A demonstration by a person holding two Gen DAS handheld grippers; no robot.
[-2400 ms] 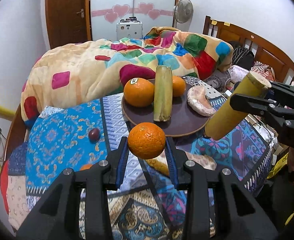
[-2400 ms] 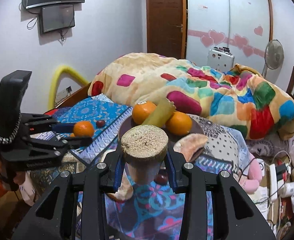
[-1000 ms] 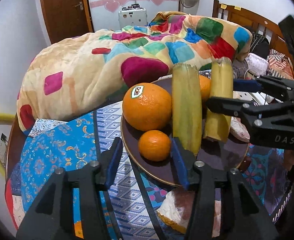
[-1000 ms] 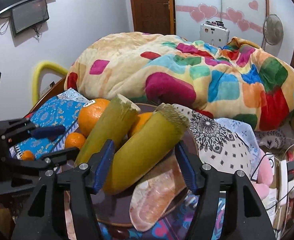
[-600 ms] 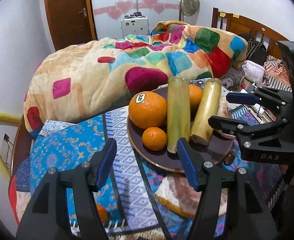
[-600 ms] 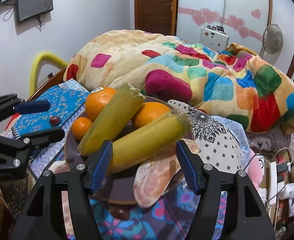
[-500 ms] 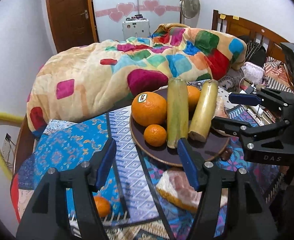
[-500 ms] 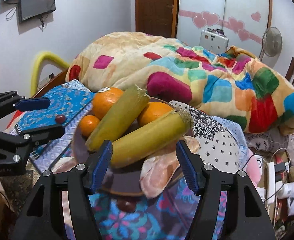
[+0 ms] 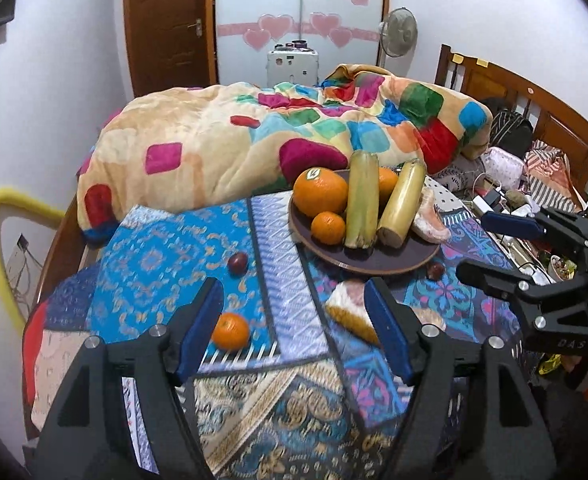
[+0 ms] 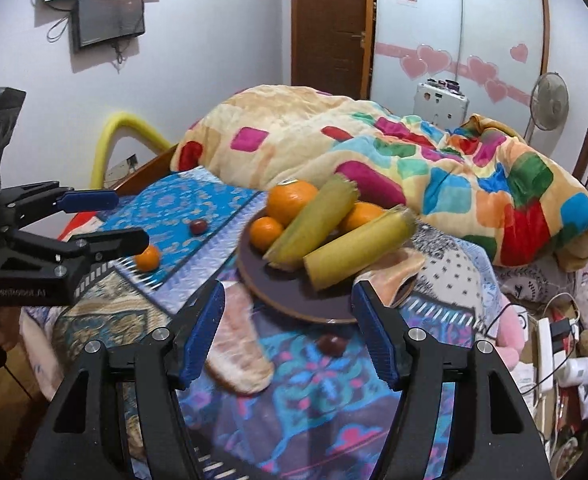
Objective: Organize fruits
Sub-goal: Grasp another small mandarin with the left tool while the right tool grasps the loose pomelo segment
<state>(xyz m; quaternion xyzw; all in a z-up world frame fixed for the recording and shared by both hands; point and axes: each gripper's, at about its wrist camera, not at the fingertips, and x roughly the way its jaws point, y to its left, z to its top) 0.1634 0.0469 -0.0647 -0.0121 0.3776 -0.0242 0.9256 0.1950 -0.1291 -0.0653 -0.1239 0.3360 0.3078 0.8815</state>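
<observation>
Left wrist view looks over a bed covered with a blue patterned cloth (image 9: 162, 256), where a dark round plate (image 9: 374, 266) holds a large orange (image 9: 320, 197), a small orange (image 9: 328, 227), a third orange (image 9: 387, 184) behind, and two yellow-green stalk pieces (image 9: 362, 204) lying side by side. On the cloth lie a loose small orange (image 9: 230, 331), a dark red fruit (image 9: 237, 262), another (image 9: 435, 271) by the plate's edge, and a peeled pomelo piece (image 9: 350, 312). A patchwork quilt (image 9: 254, 136) is heaped behind, near a wooden door (image 9: 170, 24), a standing fan (image 9: 400, 32) and the headboard (image 9: 534, 108). Both the left gripper (image 9: 294, 328) and right gripper (image 10: 288, 328) hang with jaws spread, holding nothing.
</observation>
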